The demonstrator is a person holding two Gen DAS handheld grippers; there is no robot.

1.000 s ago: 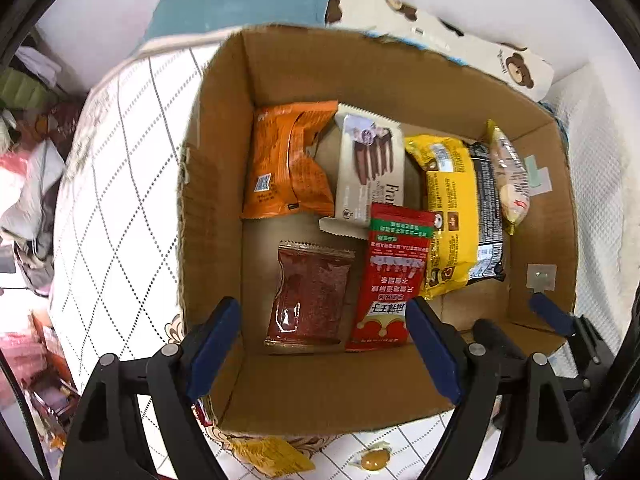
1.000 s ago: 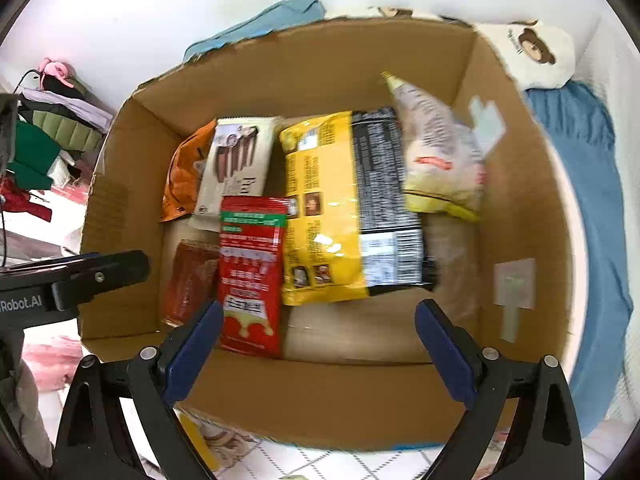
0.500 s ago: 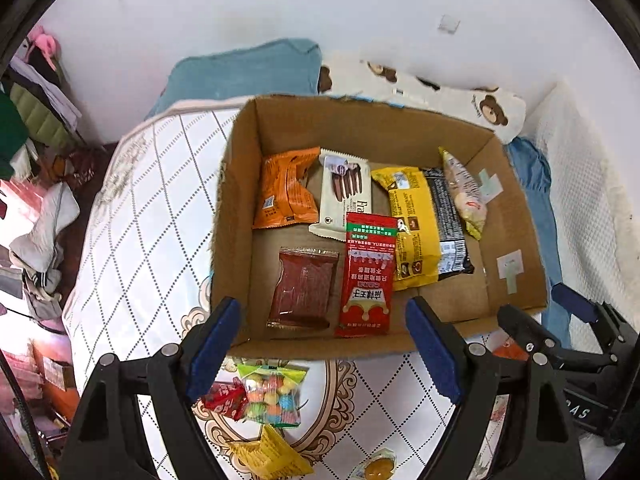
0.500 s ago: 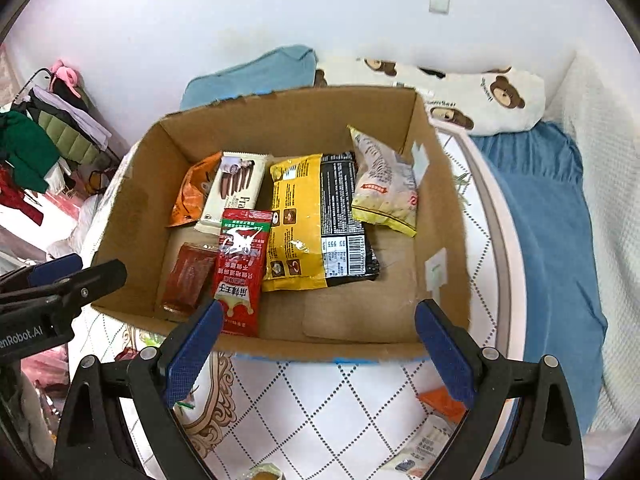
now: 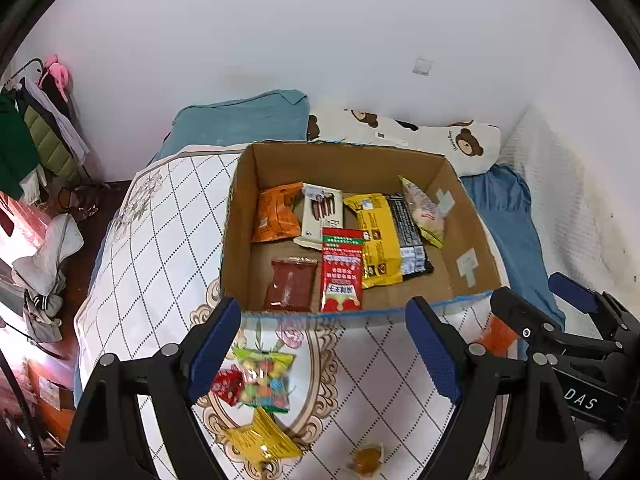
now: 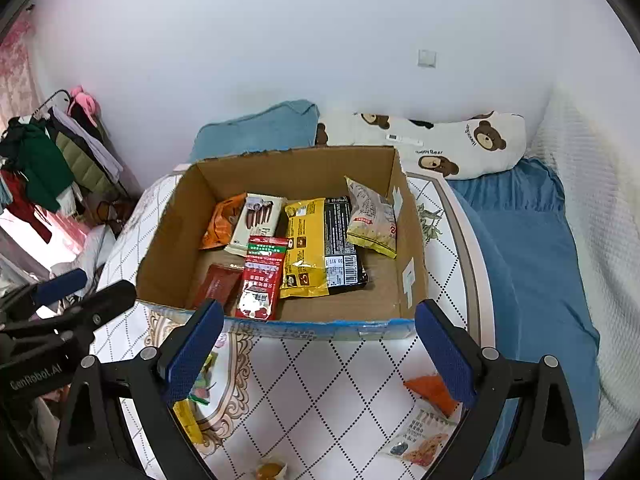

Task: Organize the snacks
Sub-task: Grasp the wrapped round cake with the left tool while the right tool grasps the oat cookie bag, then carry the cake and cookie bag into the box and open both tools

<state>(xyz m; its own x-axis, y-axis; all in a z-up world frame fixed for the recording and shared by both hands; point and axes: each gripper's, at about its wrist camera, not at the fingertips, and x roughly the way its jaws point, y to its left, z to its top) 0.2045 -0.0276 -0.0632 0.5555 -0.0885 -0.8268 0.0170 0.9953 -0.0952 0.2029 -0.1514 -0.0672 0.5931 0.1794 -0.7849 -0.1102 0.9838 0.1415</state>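
Left wrist view: left claw (image 5: 324,344) is hanging spread and empty over loose snacks (image 5: 262,384) lying on the bed (image 5: 140,272), just before the cardboard box (image 5: 236,240). Right wrist view: right claw (image 6: 320,350) is gaping wide, gripping nothing, facing the box (image 6: 168,240) holding packets.

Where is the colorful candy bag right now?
In the left wrist view, the colorful candy bag lies on the quilt outside the cardboard box, between a red packet and a yellow packet.

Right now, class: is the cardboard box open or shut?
Open. The cardboard box shows no lid or flaps over its top, and the red snack packet lies visible inside.
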